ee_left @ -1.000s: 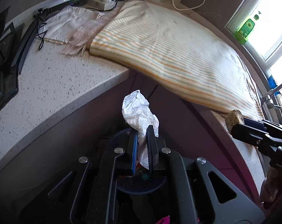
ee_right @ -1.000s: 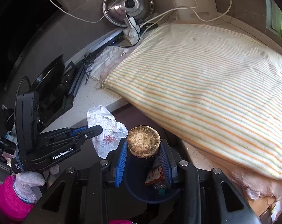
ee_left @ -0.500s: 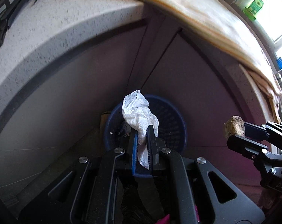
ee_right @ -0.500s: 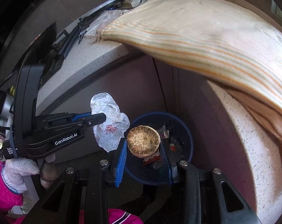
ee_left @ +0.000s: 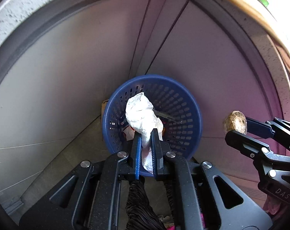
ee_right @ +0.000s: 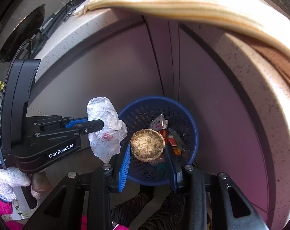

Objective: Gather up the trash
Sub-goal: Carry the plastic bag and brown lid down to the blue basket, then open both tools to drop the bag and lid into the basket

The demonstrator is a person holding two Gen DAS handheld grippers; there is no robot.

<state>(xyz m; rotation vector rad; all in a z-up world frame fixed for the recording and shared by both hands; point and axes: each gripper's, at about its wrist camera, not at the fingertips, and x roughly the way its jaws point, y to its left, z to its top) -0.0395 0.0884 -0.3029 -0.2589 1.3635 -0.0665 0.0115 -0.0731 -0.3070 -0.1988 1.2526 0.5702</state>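
Note:
A blue perforated waste basket [ee_left: 191,103] stands on the floor in the corner of the cabinets; it also shows in the right wrist view [ee_right: 191,118] with wrappers inside. My left gripper [ee_left: 145,134] is shut on a crumpled white plastic bag [ee_left: 141,113] and holds it above the basket's near rim. The bag also shows in the right wrist view [ee_right: 104,128]. My right gripper [ee_right: 147,149] is shut on a round brown scouring pad [ee_right: 147,145], held over the basket. The pad also shows in the left wrist view [ee_left: 235,123], right of the basket.
Purple-grey cabinet doors [ee_left: 68,76] close in behind the basket. The speckled counter edge [ee_right: 260,80] curves overhead with a striped cloth [ee_right: 183,2] hanging over it. A stove and cables [ee_right: 30,28] lie at the far left.
Both grippers have dropped from counter height down toward the floor, and the basket has come into full view under them. Each still holds its piece of trash.

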